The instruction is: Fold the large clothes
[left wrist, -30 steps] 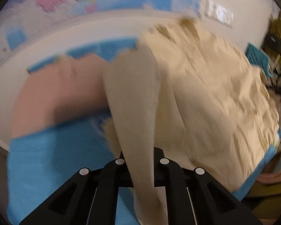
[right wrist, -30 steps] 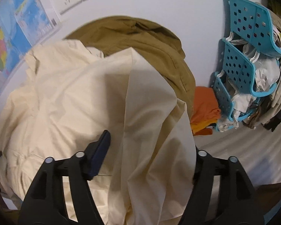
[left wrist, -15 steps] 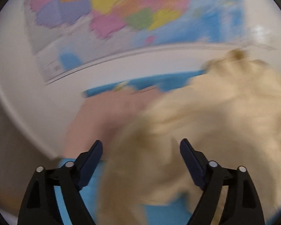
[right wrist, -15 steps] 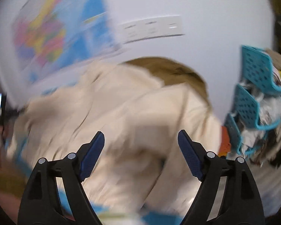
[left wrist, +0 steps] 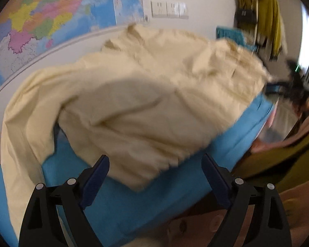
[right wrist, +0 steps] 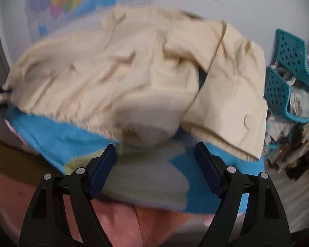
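We are seeing the cream garment [left wrist: 146, 94] smeared by motion blur in both wrist views, so its seams and edges are melting together. It is covering most of the blue cloth [left wrist: 175, 201] beneath. The wall map [left wrist: 41, 16] is running off the frame edge, and the teal basket's [right wrist: 286, 70] contents are staying too jumbled to name.

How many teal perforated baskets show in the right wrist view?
2, stacked at the right edge beside the cream garment: upper basket and lower basket, which holds crumpled items. More may be hidden beyond the frame edge.
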Demonstrator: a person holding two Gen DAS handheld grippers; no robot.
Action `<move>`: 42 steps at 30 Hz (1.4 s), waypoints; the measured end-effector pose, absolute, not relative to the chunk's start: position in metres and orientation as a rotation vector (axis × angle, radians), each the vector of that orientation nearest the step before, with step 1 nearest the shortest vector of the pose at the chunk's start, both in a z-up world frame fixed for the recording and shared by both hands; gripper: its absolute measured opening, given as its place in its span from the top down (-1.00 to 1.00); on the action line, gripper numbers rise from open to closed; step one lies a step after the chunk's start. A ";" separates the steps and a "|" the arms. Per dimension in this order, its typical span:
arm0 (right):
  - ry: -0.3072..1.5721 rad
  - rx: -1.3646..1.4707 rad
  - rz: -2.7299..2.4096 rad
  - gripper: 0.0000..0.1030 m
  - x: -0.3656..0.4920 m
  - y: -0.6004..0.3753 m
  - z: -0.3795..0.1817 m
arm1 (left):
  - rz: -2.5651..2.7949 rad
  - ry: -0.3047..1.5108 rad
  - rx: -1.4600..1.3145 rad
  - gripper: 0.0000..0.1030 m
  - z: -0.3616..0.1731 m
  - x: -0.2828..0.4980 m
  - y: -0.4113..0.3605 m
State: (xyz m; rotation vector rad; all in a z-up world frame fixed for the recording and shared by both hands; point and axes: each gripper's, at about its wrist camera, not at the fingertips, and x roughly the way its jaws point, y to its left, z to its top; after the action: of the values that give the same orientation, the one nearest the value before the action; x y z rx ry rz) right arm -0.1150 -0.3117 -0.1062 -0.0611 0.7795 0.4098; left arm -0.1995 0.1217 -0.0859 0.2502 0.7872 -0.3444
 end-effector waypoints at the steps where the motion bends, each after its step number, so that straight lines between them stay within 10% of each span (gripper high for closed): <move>1: 0.772 -0.032 0.413 -0.53 -0.113 -0.313 -0.107 | -0.340 0.810 0.265 -0.70 -0.094 -0.198 0.116; 8: 0.696 0.075 0.427 -0.46 -0.099 -0.305 -0.110 | -0.277 0.786 0.260 -0.78 -0.108 -0.187 0.117; 13: 0.701 0.184 0.406 0.28 -0.082 -0.309 -0.109 | -0.234 0.776 0.117 -0.72 -0.107 -0.175 0.136; 17: 0.709 0.295 0.462 0.76 -0.083 -0.314 -0.100 | -0.260 0.731 -0.010 -0.02 -0.088 -0.178 0.147; 19: 0.692 0.346 0.542 0.80 -0.093 -0.316 -0.084 | -0.265 0.708 -0.082 0.79 -0.068 -0.182 0.156; 25: 0.616 0.412 0.719 0.82 -0.135 -0.329 -0.037 | -0.305 0.614 -0.093 0.88 -0.013 -0.213 0.172; 28: 0.695 0.285 0.662 0.77 -0.142 -0.330 -0.041 | -0.366 0.653 0.035 0.72 -0.015 -0.227 0.160; 33: 0.932 0.035 0.524 -0.03 -0.131 -0.318 -0.065 | -0.369 0.754 0.206 -0.03 -0.040 -0.227 0.156; 37: 0.860 -0.070 0.565 -0.31 -0.150 -0.332 -0.021 | -0.431 0.582 0.182 -0.62 -0.004 -0.244 0.177; 42: 0.638 -0.015 0.583 -0.54 -0.131 -0.340 0.041 | -0.434 0.365 0.220 -0.83 0.041 -0.237 0.181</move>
State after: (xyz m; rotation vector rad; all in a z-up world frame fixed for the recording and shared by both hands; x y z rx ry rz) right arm -0.1313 -0.3397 0.0412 -0.0150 0.6379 0.5826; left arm -0.2371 0.1807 0.0415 0.2201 0.3646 -0.4337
